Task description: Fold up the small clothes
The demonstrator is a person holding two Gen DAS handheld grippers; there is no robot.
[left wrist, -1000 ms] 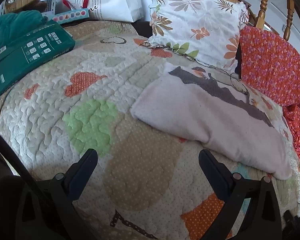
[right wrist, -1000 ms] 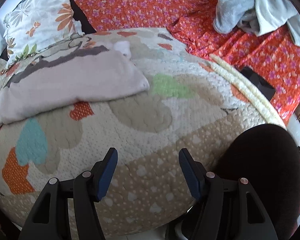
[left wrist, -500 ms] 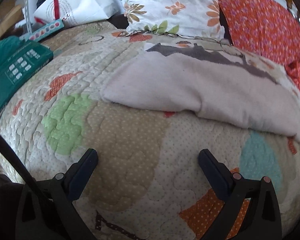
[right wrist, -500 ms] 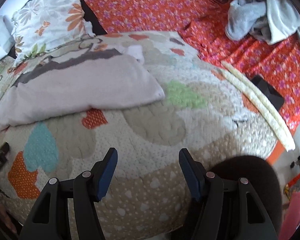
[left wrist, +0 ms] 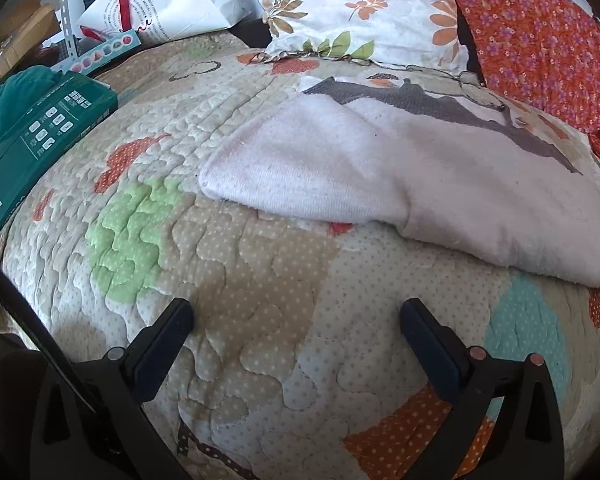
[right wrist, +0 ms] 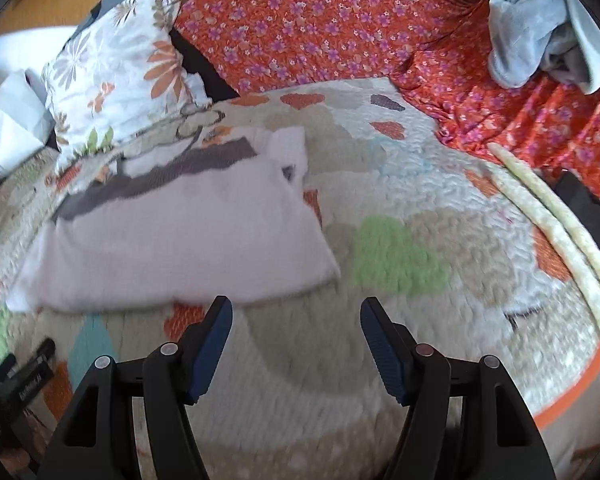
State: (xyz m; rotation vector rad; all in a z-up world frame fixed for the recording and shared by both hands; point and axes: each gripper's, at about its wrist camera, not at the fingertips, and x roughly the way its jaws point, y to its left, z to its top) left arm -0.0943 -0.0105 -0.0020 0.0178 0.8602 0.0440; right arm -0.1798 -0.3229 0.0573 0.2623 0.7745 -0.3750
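A pale pink garment (left wrist: 380, 168) with a grey patch along its far edge lies partly folded on a patchwork quilt (left wrist: 240, 280) spread over a bed, just in front of a flowered pillow (left wrist: 360, 4). The left gripper (left wrist: 296, 316) hovers over bare quilt short of the garment's near edge, its fingers wide apart with nothing between them. The right gripper (right wrist: 296, 320) sits close to the garment's near edge by its right corner; its jaws are opening, and only quilt shows between them. The right view is smeared by motion, so exact contact is hard to judge. The likely trouble: either gripper closing too deep could pinch the soft, puffy quilt along with the cloth and drag it up, spoiling the fold. Catching only the top layer of the doubled fabric would pull the existing fold open. With the two grippers at uneven distances from the edge, lifting together could skew the garment.
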